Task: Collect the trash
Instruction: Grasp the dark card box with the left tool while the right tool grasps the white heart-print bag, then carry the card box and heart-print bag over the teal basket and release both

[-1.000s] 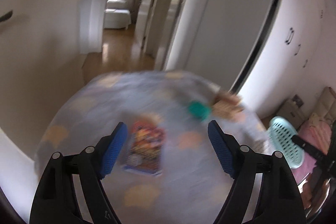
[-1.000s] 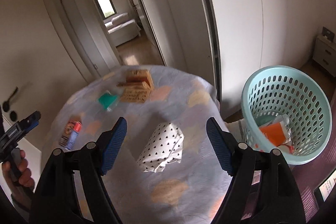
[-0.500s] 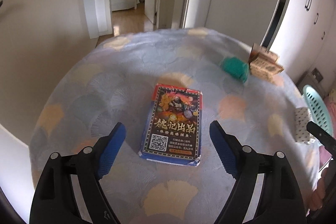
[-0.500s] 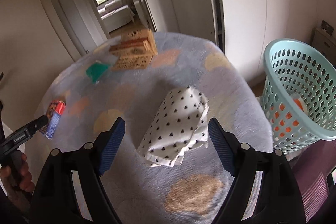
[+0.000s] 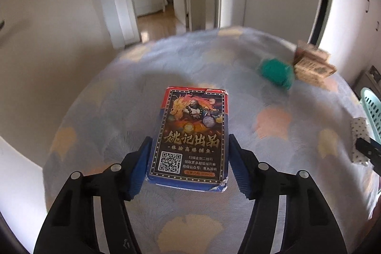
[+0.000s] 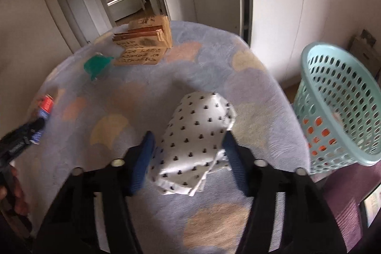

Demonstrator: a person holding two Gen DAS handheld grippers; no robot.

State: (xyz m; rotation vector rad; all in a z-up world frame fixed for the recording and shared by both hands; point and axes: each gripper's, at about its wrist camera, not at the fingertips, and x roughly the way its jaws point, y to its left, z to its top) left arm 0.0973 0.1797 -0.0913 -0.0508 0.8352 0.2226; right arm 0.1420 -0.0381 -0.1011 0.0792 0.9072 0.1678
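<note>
A playing-card box [image 5: 193,135] with a dragon picture and a QR code lies flat on the patterned tablecloth [image 5: 107,111]. My left gripper [image 5: 189,139] straddles its near half, jaws closing, and both blue pads meet the box's long sides. A white wad of paper with black dots [image 6: 197,127] lies near the table's right edge. My right gripper [image 6: 188,135] is around it, jaws closing, pads against its two sides. The pale green basket [image 6: 340,92] stands on the floor to the right, orange trash showing through its holes.
A green crumpled item [image 6: 96,64] and brown cardboard boxes [image 6: 145,39] sit at the far side of the table. The left gripper's tip [image 6: 19,139] and a hand show at the right view's left edge. White cupboards stand behind.
Both grippers have come down and forward onto the table. Their jaws have narrowed from wide apart to the sides of the card box and the paper wad.
</note>
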